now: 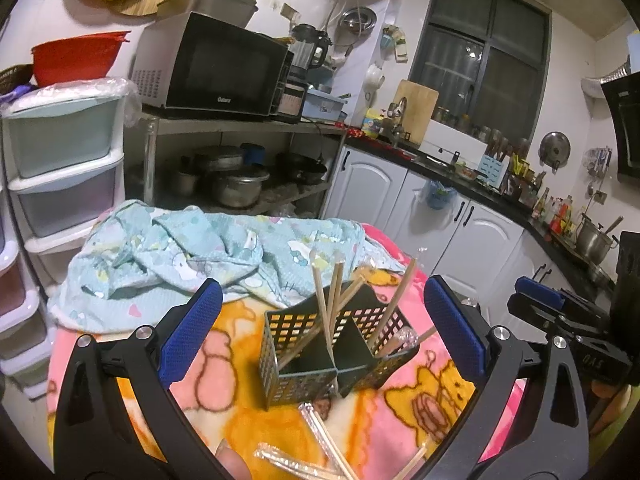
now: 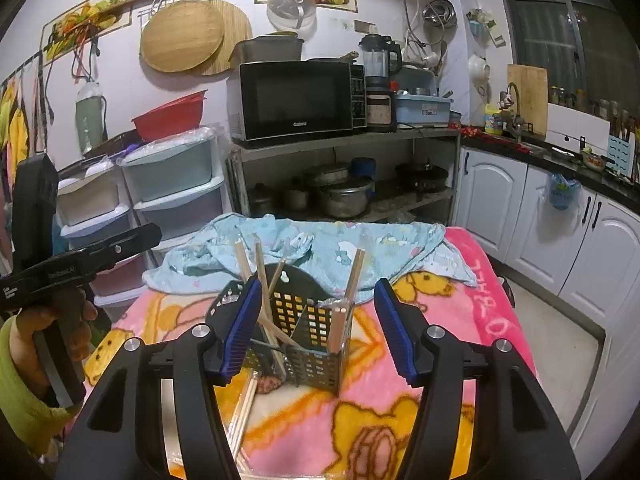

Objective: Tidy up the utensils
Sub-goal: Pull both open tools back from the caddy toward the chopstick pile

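My left tool and right tool were both wide apart, empty, near the black metal holder of wooden chopsticks.

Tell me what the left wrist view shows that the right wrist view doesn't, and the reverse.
Left wrist only: plastic-wrapped chopsticks lying loose on the cartoon-print pink blanket in front of the holder, and a steel stockpot on the counter.

Right wrist only: a hand in a yellow-green sleeve gripping the other tool.

Both: the black perforated utensil holder with upright wooden chopsticks, the crumpled light-blue cloth and the black microwave.
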{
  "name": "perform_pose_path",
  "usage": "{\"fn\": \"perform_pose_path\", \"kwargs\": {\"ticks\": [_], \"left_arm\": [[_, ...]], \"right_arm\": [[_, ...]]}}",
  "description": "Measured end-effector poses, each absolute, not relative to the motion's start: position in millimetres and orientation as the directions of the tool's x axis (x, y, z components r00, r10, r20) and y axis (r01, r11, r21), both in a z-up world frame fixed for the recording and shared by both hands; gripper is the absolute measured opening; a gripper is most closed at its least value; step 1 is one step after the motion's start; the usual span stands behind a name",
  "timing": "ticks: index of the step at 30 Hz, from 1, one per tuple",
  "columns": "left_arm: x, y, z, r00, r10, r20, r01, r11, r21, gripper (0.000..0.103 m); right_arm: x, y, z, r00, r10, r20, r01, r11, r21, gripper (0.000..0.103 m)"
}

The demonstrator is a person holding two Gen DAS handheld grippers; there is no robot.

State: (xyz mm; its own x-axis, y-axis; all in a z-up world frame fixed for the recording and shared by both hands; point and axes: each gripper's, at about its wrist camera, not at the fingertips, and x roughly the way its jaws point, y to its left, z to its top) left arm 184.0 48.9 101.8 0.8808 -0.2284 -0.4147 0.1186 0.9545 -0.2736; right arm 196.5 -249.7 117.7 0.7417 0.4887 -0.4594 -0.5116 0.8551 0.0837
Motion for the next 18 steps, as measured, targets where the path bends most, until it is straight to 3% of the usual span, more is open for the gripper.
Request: {"fn": "perform_pose_path", "kwargs": {"ticks": [18], "left_arm": [[173.2, 54.0, 80.3, 0.862, -0.227, -0.454, 0.091, 0.949, -0.302, 0.093]], "right_arm": [[185.5, -247.9, 103.3, 0.726, 0.485, -0.488, -0.508, 0.856, 0.095, 0.056]]}}
